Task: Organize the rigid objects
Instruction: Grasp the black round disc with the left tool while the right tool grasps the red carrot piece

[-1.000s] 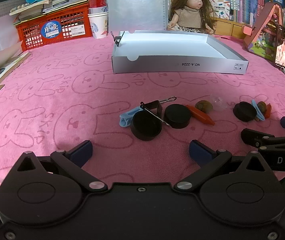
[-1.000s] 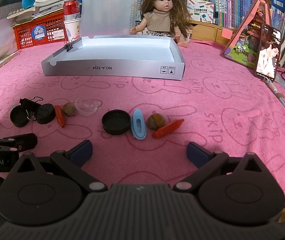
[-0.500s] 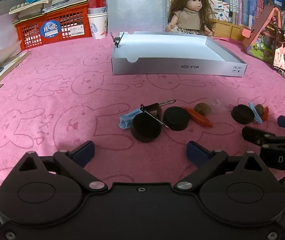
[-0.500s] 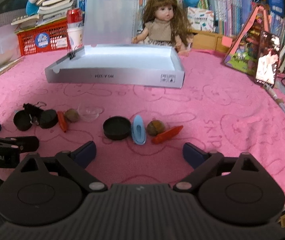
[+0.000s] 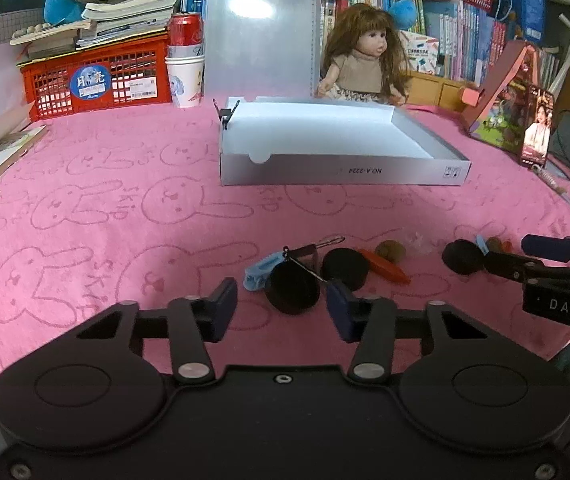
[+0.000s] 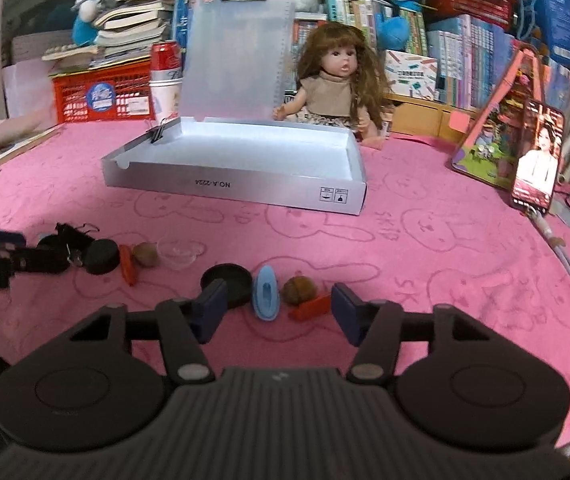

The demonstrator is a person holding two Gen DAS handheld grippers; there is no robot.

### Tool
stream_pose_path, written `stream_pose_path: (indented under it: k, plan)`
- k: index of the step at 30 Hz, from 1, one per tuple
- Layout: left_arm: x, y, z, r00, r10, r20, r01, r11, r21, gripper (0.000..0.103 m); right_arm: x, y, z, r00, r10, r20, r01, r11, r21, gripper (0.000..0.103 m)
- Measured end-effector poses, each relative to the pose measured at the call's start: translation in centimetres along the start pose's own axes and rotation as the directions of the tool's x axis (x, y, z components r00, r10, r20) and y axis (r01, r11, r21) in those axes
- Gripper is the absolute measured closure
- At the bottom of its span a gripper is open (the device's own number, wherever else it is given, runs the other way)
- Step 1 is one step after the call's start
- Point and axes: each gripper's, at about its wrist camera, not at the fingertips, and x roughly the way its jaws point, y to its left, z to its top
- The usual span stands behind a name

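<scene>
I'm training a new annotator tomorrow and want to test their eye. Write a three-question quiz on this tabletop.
1. True or false: the doll sits behind the grey tray.
2. In the right wrist view, what lies just right of the blue clip? A) brown nut B) paper cup C) phone
3. How many black round caps lie on the pink cloth?

Key: 1 true; 2 A; 3 three.
</scene>
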Motion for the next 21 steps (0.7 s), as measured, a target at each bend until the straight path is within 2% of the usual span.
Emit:
stream_pose_path:
  k: [6,12,16,21]
  plan:
    - [-0.5,-0.2,-0.1,0.998,-0.056,-0.002,0.056,0.998,0.038,0.062,0.3,-1.3,-0.2,1.0,-0.005,-0.014,0.004,0.998,-0.065,0.042]
    - [0.4,-1.1,-0.4,0.999,-0.037,0.007,0.036,0.995,0.092,0.064,1.5,-2.2,-0.3,0.999,0.013,-0.032,-0.016,0.996,-0.087,0.043]
    - [1.4,-1.0,-0.4,0.999,-0.039,-0.011,0.04,0.994,0.098,0.072,2.0,-2.8,-0.3,0.997,0.054,-0.047,-0.06,0.988,-0.141,0.041]
    - [2.3,-0.5,-0.3,0.999,-0.052,-0.015,0.053,0.994,0.1,0.072,2.6,-4.0,0.0,0.99,0.13,-0.047,-0.137,0.976,-0.172,0.037]
